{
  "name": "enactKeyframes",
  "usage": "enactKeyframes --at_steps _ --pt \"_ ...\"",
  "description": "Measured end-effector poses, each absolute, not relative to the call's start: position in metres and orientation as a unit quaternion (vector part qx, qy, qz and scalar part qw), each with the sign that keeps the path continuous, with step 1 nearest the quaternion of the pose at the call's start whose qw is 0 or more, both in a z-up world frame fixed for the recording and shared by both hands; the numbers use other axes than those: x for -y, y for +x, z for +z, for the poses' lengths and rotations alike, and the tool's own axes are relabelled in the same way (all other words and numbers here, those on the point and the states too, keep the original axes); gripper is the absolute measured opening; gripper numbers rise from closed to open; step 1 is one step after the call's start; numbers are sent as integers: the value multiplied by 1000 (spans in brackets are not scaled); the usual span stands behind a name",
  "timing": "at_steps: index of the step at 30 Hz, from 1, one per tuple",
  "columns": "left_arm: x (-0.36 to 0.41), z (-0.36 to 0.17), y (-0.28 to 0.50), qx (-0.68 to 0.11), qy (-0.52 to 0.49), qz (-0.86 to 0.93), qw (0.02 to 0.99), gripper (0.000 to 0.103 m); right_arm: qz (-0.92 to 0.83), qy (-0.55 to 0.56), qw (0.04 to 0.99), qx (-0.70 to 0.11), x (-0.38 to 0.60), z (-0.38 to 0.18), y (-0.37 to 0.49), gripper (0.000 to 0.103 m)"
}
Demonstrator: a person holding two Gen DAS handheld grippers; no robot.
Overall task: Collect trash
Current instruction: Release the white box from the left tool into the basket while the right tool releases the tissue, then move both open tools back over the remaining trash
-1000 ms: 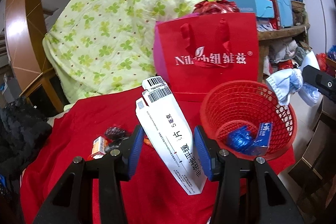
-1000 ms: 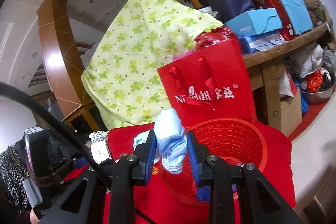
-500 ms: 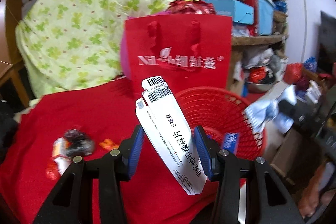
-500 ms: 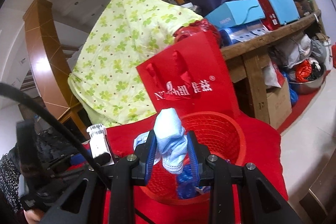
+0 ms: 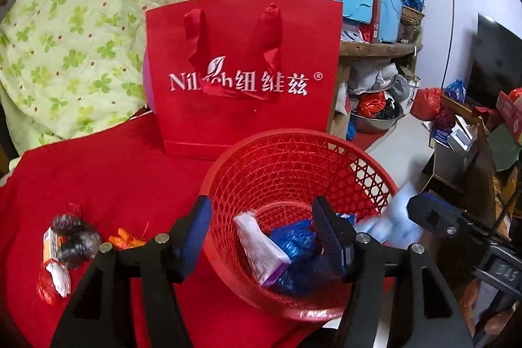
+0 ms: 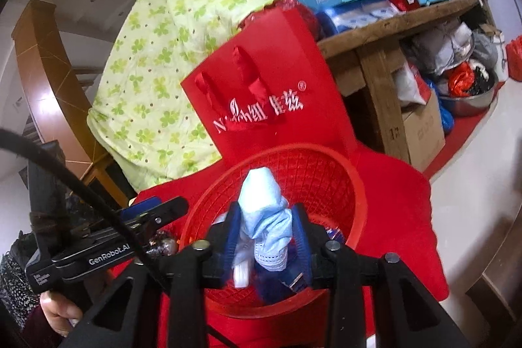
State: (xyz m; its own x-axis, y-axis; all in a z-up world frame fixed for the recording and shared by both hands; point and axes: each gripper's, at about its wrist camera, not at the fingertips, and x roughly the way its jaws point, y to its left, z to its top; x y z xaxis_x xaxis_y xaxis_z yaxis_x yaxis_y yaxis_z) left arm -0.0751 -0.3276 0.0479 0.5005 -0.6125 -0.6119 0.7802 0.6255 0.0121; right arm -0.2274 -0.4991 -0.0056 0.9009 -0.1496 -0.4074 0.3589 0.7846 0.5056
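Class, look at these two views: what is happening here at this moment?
A person with two handheld grippers is dropping trash into a red mesh basket on a red cloth. The left gripper is opening; its white box already lies in the basket. The right gripper is opening around a crumpled blue mask above the basket.

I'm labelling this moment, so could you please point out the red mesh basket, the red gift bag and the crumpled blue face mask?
red mesh basket (image 5: 287, 158): left wrist view, on its far inner wall.
red gift bag (image 5: 241, 123): left wrist view, on its front panel below the lettering.
blue face mask (image 6: 261, 194): right wrist view, on its upper bunched part.
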Motion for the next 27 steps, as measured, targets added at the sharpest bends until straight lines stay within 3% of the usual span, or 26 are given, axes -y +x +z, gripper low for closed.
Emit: enactKeyframes --at_steps 2,13,27 --pt "315 46 -78 -285 152 -394 861 65 -139 295 931 -165 496 -5 -228 76" --pt "188 18 -71 -304 148 -266 903 65 -107 217 962 -123 439 33 -223 76" --pt "14 -6 -32 -324 56 -93 940 65 36 118 976 -181 297 41 -162 76"
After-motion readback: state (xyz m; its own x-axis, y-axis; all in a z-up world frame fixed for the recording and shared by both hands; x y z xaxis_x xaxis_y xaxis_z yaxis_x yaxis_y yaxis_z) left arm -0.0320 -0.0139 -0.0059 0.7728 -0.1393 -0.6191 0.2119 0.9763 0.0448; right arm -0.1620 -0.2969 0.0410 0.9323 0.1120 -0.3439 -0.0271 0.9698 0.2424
